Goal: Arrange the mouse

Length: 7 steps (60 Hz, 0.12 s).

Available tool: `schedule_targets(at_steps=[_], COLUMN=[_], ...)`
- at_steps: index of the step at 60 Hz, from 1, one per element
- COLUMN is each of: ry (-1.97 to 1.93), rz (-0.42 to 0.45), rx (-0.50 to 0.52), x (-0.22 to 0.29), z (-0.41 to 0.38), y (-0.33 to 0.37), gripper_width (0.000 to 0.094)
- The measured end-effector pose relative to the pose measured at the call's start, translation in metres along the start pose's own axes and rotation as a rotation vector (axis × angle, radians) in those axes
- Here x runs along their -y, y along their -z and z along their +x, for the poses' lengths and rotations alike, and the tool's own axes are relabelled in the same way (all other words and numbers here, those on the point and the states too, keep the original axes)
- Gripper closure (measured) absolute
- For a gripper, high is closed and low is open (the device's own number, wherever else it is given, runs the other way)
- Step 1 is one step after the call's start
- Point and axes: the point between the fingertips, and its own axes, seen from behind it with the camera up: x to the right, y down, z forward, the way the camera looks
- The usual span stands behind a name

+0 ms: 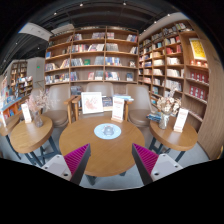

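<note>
A small pale object that may be the mouse lies on a round light mat near the middle of the round wooden table; it is too small to make out for certain. It sits beyond the jaws and roughly in line with the gap between them, well apart from both fingertips.

The gripper hangs over the near edge of the table with its jaws spread wide and holding nothing. The left magenta pad and the right magenta pad stand far from each other, with bare tabletop showing between them.

At the far edge of the table, beyond the mat, stand an upright display card to the left and a narrower upright card just to its right. A wooden chair stands behind the table on the left.

A second round table stands to the left and carries a vase of flowers. A third round table stands to the right with another bunch of flowers and a white upright card.

As for containers, tall wooden bookshelves fill the back wall, their compartments packed with books shown cover-out and spine-out. More shelves run along the right wall, also full of books, with a yellow-covered one on an upper shelf nearest the viewer
</note>
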Motion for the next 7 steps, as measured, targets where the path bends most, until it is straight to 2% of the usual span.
schedule_targets(at_steps=[7], ry=[0.004], rz=[-0.007], rx=[0.025], x=[-0.0037], z=[-0.0065], y=[0.0059], gripper_width=[0.0082])
